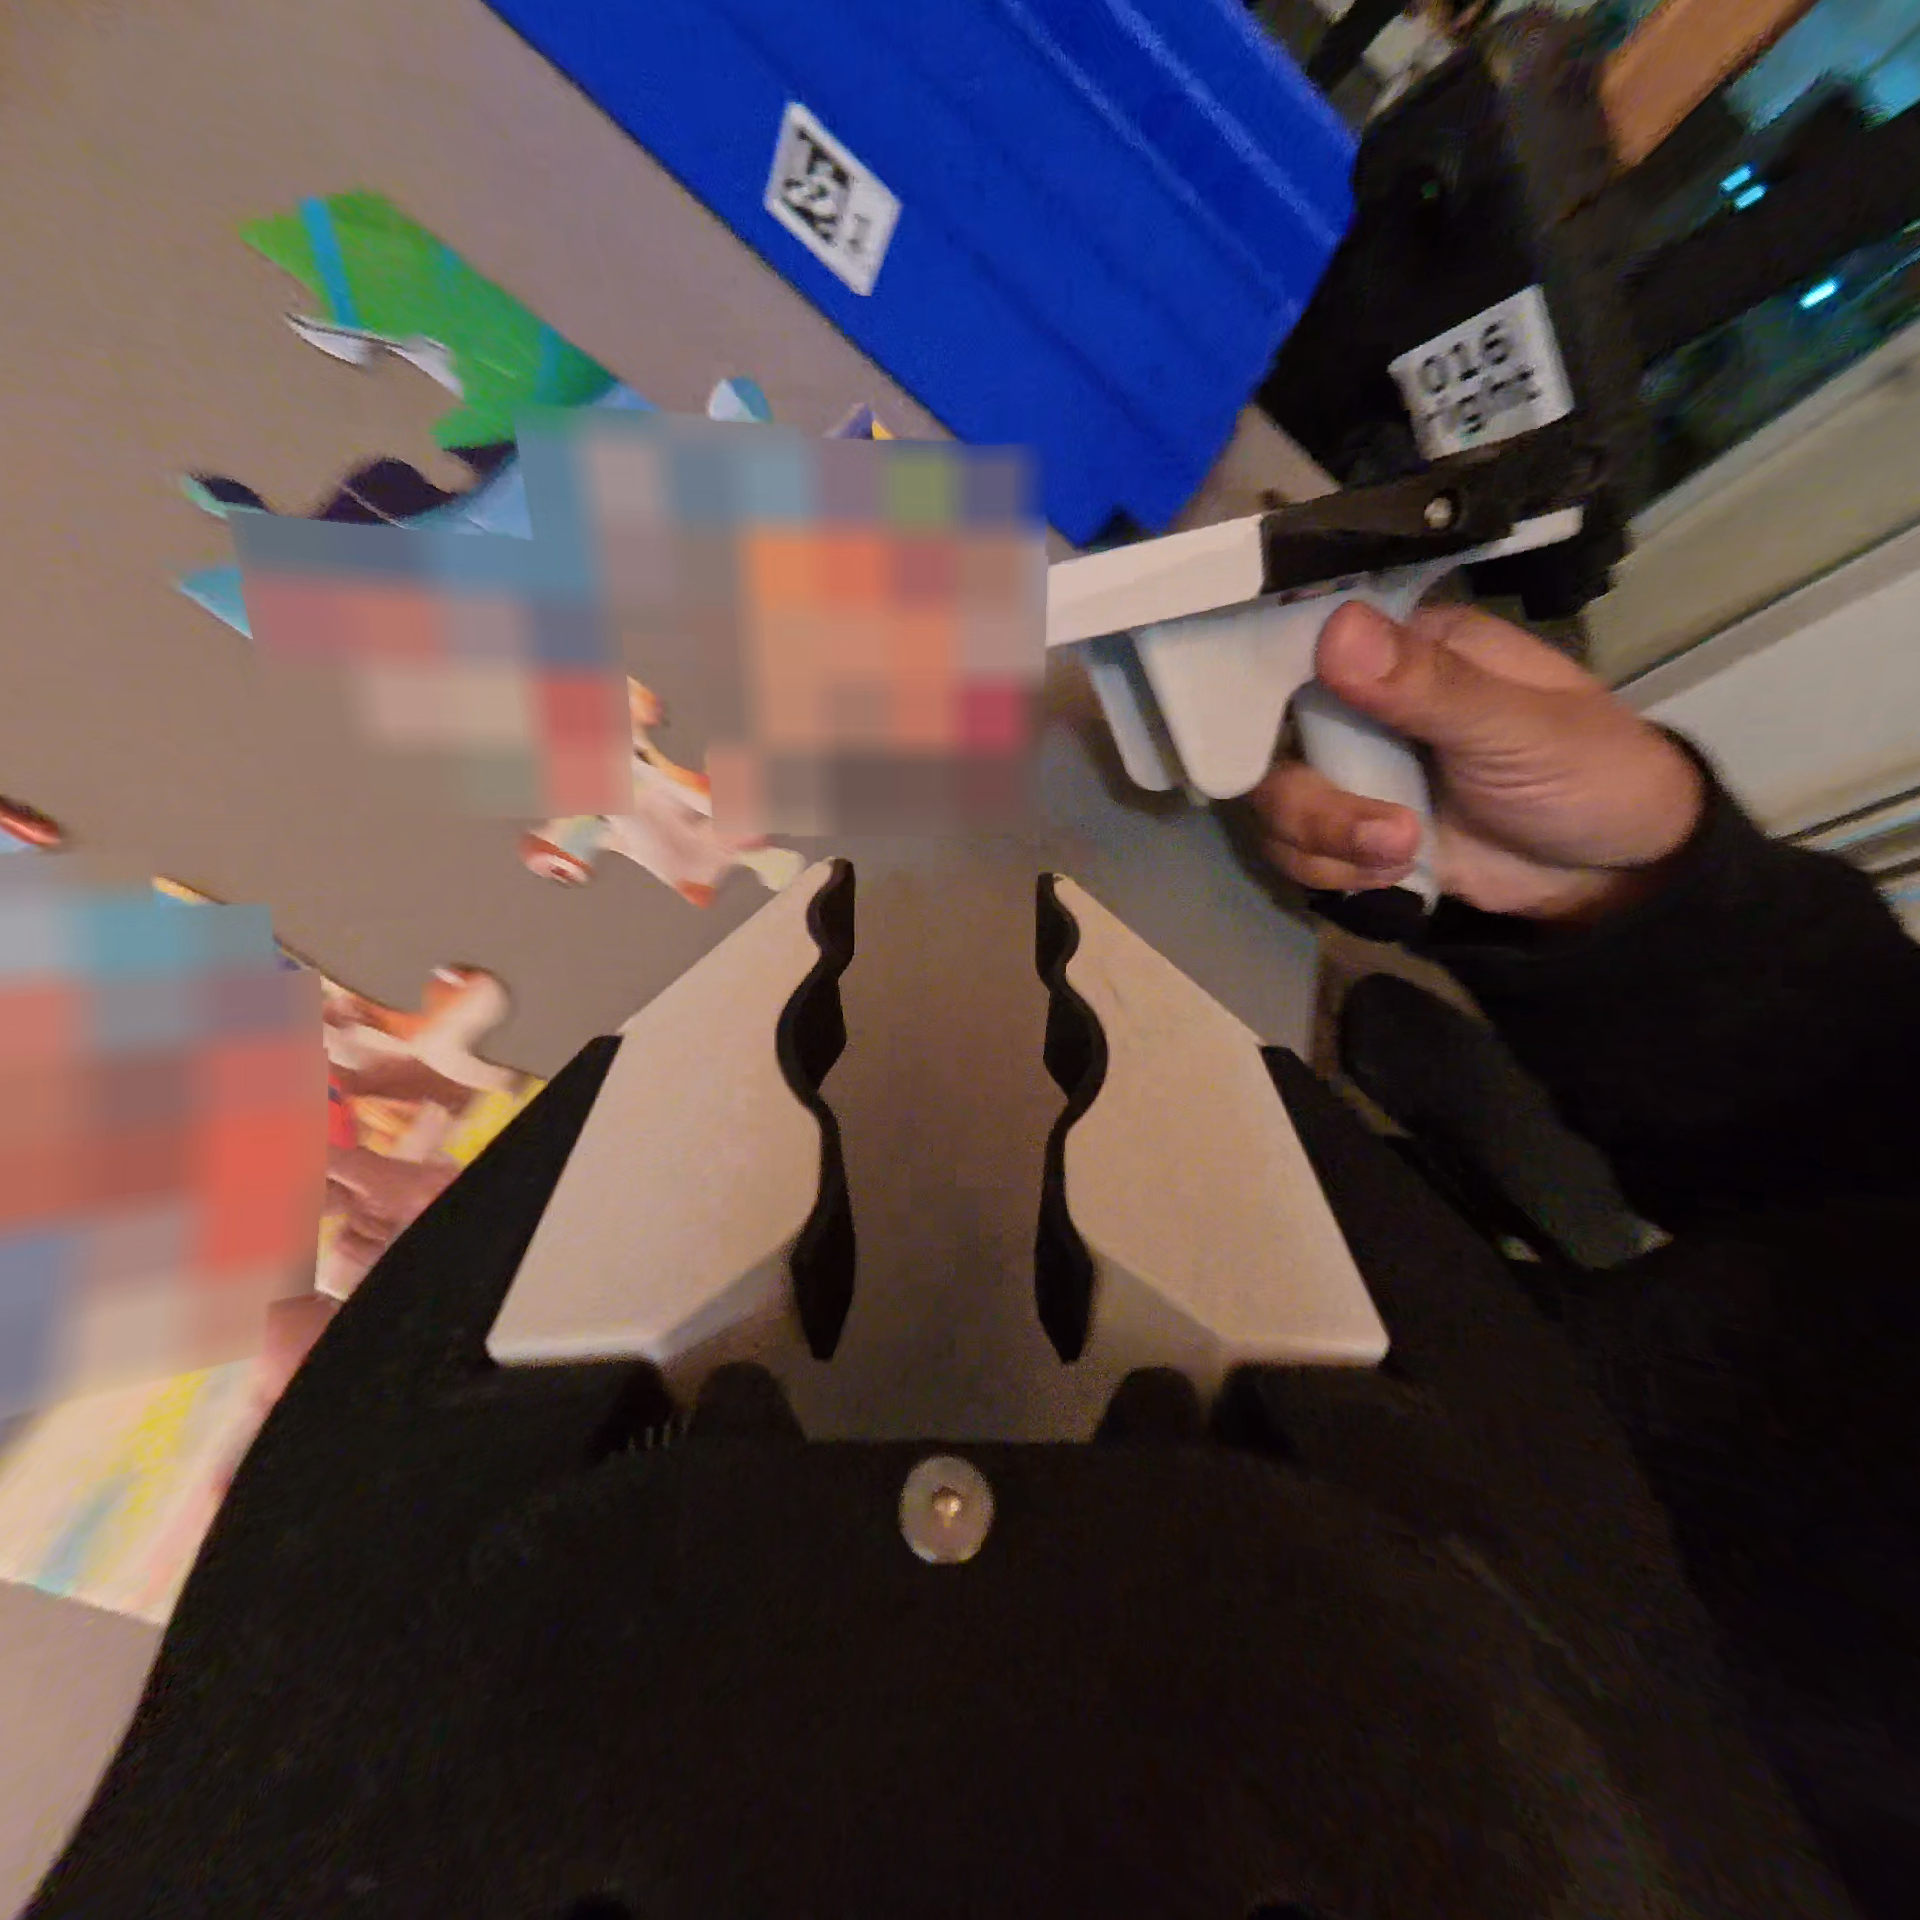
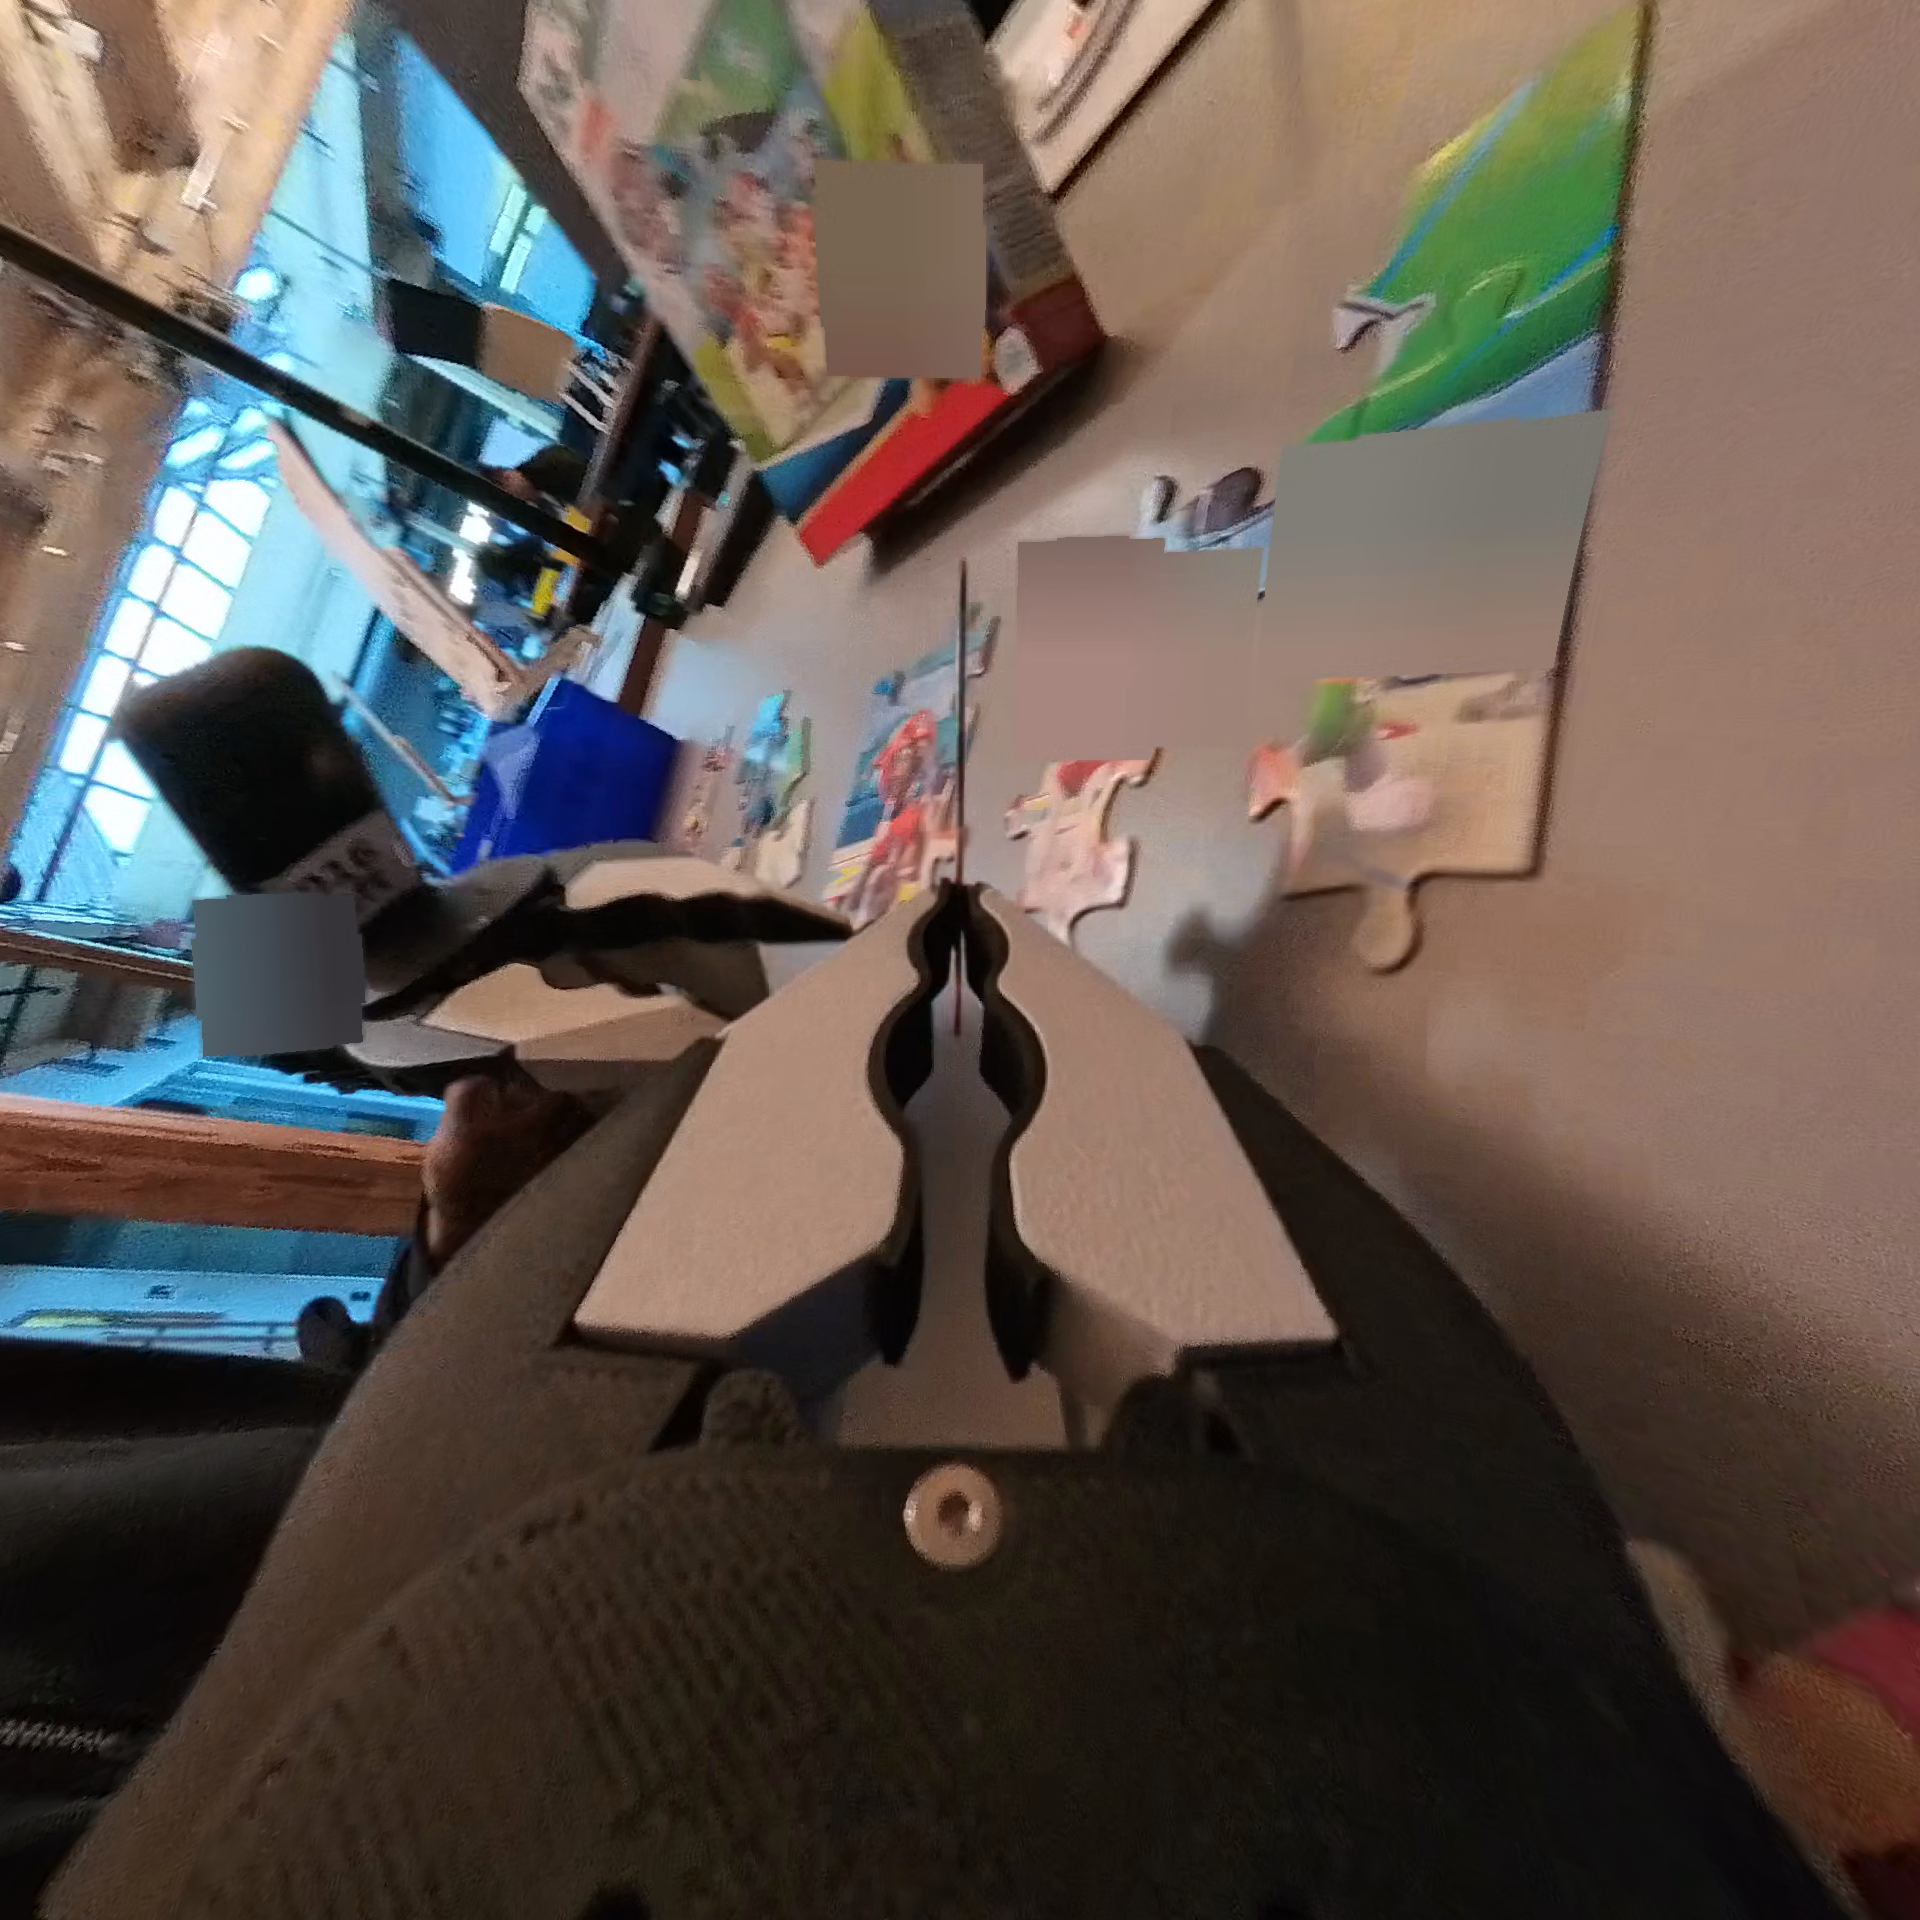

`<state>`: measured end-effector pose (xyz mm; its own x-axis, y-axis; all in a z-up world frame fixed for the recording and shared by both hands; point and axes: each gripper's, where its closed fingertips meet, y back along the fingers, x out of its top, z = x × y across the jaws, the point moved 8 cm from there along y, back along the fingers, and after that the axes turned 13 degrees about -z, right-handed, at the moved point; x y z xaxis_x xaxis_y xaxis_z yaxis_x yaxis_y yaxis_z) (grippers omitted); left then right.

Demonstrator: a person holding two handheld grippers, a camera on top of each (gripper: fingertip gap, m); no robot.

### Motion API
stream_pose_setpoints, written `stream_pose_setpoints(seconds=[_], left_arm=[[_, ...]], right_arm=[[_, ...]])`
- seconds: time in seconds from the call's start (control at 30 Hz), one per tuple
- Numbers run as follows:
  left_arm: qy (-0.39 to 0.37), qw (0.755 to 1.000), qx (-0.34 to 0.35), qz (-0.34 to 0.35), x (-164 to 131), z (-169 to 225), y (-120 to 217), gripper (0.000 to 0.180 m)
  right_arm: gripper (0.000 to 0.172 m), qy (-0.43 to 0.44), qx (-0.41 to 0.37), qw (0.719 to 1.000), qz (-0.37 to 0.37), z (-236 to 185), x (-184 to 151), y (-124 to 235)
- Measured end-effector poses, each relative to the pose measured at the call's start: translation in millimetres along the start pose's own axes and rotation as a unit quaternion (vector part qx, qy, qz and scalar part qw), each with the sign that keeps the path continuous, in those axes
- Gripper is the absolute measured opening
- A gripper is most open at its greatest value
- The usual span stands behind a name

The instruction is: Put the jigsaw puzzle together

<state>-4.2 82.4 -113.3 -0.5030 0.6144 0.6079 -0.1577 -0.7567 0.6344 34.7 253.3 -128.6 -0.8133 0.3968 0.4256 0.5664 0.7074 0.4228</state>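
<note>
My left gripper [image 1: 945, 883] is open with nothing between its fingers, low over the grey table [image 1: 125, 312]. A white and orange puzzle piece [image 1: 665, 831] lies just to the left of its left fingertip. My right gripper [image 2: 961, 894] is shut on a thin puzzle piece [image 2: 962, 727], seen edge-on as a dark line standing up from the pads. In the left wrist view the right gripper's fingers [image 1: 1164, 582] reach in from the right, held by a hand [image 1: 1475, 748]. The left gripper [image 2: 810, 920] shows open in the right wrist view, just left of my right fingertips.
Several colourful puzzle pieces lie spread on the table, among them a green one [image 1: 416, 301] [image 2: 1496, 260] and a joined beige group [image 2: 1434, 779]. A blue bin [image 1: 987, 208] [image 2: 561, 769] stands at the table's far side. A puzzle box [image 2: 727, 260] leans at the back. My right fingertips sit around 6 centimetres from my left ones.
</note>
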Motion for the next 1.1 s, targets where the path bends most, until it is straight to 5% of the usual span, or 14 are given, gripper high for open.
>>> stream_pose_setpoints(seconds=[0.23, 0.63, 0.9, 1.1], left_arm=[[-0.005, 0.999, 0.015, -0.05, 38.0, -39.5, -24.3, 0.032], [0.001, 0.995, 0.046, -0.084, 33.8, -55.3, -33.1, 0.028], [-0.005, 0.995, 0.064, -0.081, 30.2, -49.7, -27.4, 0.028], [-0.01, 0.993, 0.082, -0.088, 27.1, -50.5, -28.5, 0.026]], right_arm=[[0.0, -0.048, -0.053, 0.995, -0.068, 27.7, 24.8, -10.9], [0.012, -0.052, -0.08, 0.99, -0.1, 26.2, 16.6, -32.0], [0.037, 0.068, -0.213, 0.971, -0.089, 7.4, 15.3, -16.4], [0.019, 0.231, -0.284, 0.927, -0.084, -9.0, 17.4, -20.9]])
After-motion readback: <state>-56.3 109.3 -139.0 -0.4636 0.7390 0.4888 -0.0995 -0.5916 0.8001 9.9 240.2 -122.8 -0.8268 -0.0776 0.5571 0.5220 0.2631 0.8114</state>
